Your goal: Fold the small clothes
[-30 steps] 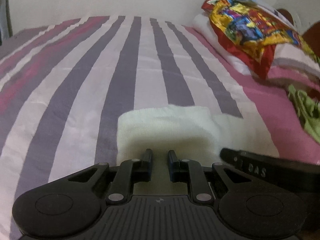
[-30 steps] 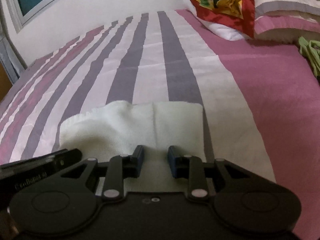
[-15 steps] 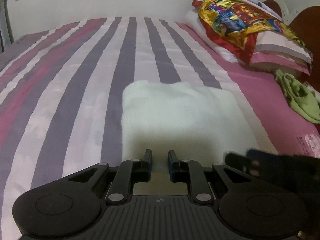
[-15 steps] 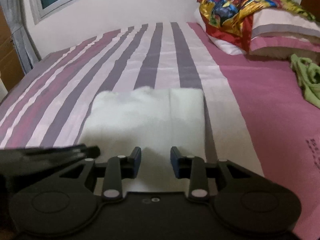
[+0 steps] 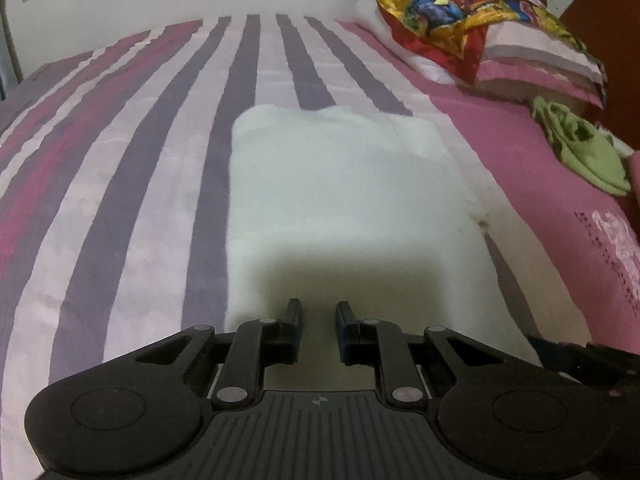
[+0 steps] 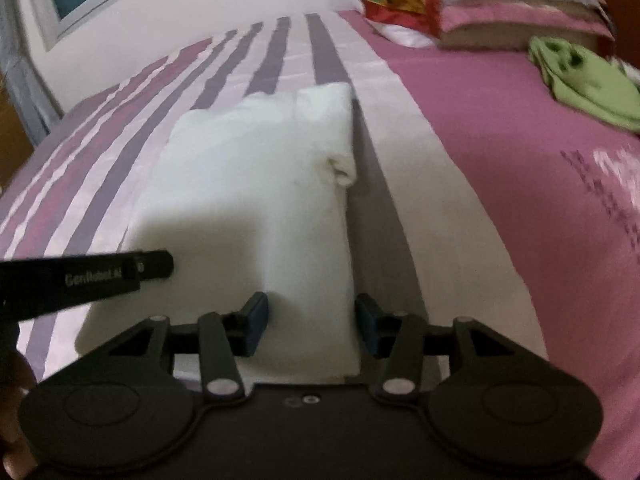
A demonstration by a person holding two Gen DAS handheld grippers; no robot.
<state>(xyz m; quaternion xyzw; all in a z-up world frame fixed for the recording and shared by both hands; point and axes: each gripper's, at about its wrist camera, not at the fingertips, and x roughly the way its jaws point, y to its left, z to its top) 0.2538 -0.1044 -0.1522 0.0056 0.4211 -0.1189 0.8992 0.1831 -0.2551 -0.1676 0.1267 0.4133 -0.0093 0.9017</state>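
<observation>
Lying flat on the striped bedspread [image 5: 132, 184], the white garment [image 5: 344, 200] sits near the middle of the bed, its near edge just under both tools, likely so each one can reach a corner of the near hem for another fold. The left gripper [image 5: 318, 322] hovers over that near edge with its fingers a small way apart and nothing visibly pinched between them. The right gripper [image 6: 310, 322] has its fingers spread wide, straddling the garment's near right corner without closing on it, which reads as a release or a fresh approach rather than a hold.

The garment looks like soft, thick knit or terry, already doubled into a rough rectangle. Its right edge carries a small loose flap [image 6: 343, 168] sticking out, and a faint dark mark shows beside it. The far edge is slightly rumpled. A green garment [image 6: 580, 80] waits far right, well apart, near the pillows [image 5: 500, 40].
</observation>
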